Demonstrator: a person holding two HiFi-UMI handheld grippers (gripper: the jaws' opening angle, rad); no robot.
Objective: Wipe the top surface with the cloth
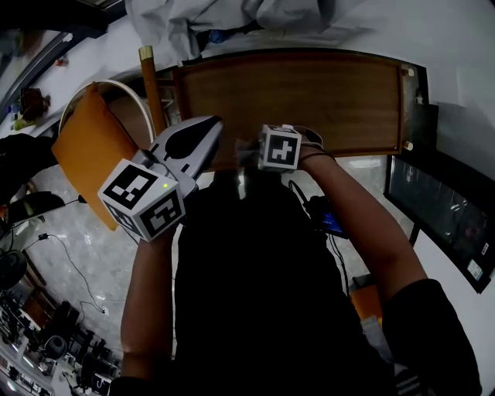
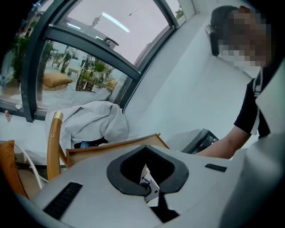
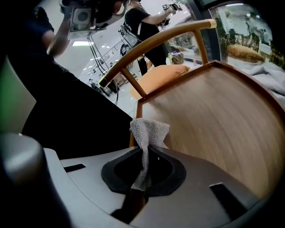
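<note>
A small grey knitted cloth (image 3: 149,131) sticks up out of my right gripper (image 3: 144,171), whose jaws are shut on it. It hangs just off the near edge of the brown wooden table top (image 3: 213,116). From the head view, the right gripper (image 1: 259,151) sits at the front edge of the table top (image 1: 294,93), and a bit of the cloth (image 1: 244,149) shows beside it. My left gripper (image 1: 203,138) hovers to the left of it, near the table's front left corner, jaws together and holding nothing. The left gripper (image 2: 149,178) looks across the table edge (image 2: 111,149).
A wooden chair (image 1: 151,85) with an orange cushion (image 1: 89,147) stands left of the table. A pile of pale fabric (image 1: 232,19) lies on the ledge behind it. A black box (image 1: 441,209) stands to the right. Cables and gear (image 1: 62,325) lie on the floor.
</note>
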